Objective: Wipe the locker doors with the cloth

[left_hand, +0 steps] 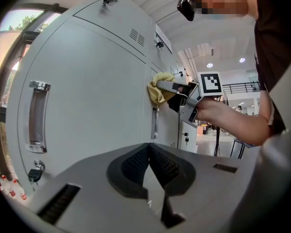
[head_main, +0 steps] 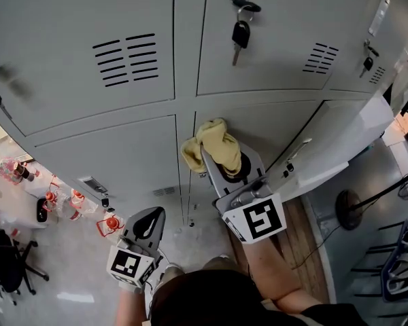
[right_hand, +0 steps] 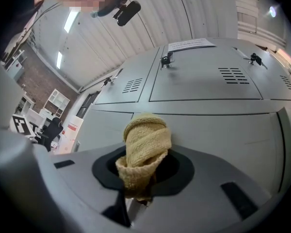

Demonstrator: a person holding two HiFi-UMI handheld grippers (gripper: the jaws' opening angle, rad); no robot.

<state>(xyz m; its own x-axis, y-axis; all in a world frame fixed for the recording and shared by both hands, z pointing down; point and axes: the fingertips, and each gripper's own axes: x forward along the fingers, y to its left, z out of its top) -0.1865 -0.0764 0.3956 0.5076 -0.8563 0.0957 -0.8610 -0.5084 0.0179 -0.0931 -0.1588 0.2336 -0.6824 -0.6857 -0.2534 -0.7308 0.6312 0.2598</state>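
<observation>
The right claw (right_hand: 139, 188) grips the cloth (right_hand: 143, 147), which is bunched against a lower locker door (head_main: 275, 124). The left claw (left_hand: 149, 152) is closed on nothing, held low and apart from the doors.

The head camera sits up high and looks steeply down the locker doors (head_main: 109, 60) to the floor (head_main: 197, 240). It sees both tongs from behind and above. The camera on the left tongs (left_hand: 149, 152) sits low beside the doors and looks up and sideways along them. The camera on the right tongs (right_hand: 140, 178) is very near the doors and looks up them. All three views share the grey doors and the yellow cloth (right_hand: 144, 144). The left camera also sees the right tongs.
</observation>
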